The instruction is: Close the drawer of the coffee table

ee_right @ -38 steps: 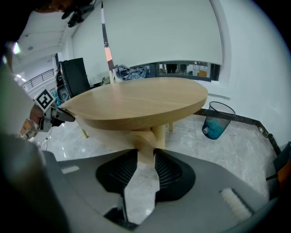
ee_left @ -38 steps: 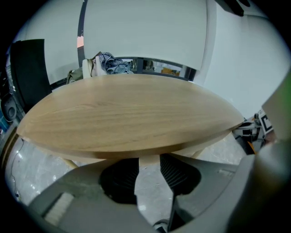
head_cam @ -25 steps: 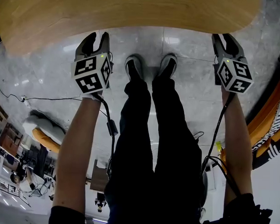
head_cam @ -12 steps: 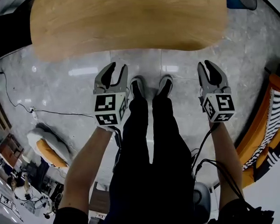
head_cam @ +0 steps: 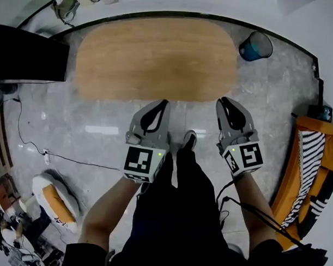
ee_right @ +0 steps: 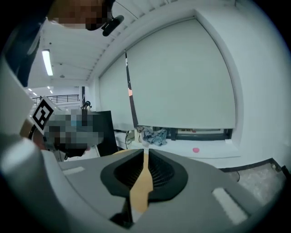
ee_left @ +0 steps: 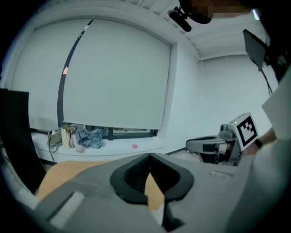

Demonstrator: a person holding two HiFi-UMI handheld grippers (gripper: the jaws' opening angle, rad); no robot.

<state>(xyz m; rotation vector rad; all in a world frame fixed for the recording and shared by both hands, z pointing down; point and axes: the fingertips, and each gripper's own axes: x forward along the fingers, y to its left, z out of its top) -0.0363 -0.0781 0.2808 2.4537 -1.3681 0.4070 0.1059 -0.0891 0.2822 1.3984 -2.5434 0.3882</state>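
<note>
The coffee table [head_cam: 155, 55] is an oval wooden top seen from straight above, far below both grippers. No drawer front shows in any view. My left gripper [head_cam: 165, 102] is held high in front of the person's legs, its tips touching, with nothing held; its own view [ee_left: 149, 155] shows the tips meeting. My right gripper [head_cam: 224, 100] hangs level beside it. Its jaws have just been closing and stand nearly together, a thin slit left at the tips [ee_right: 145, 150], nothing between them. The right gripper [ee_left: 188, 145] also appears in the left gripper view.
A blue bin [head_cam: 255, 46] stands past the table's right end. A black cabinet [head_cam: 27, 59] sits at the left, an orange seat with a striped cushion [head_cam: 312, 162] at the right. A cable [head_cam: 62, 157] runs over the marble floor. Cloths lie on the window sill [ee_left: 86, 136].
Both grippers rose well above the table's near edge, and the whole table top came into view. The left jaws closed fully; the right jaws narrowed to a slit.
</note>
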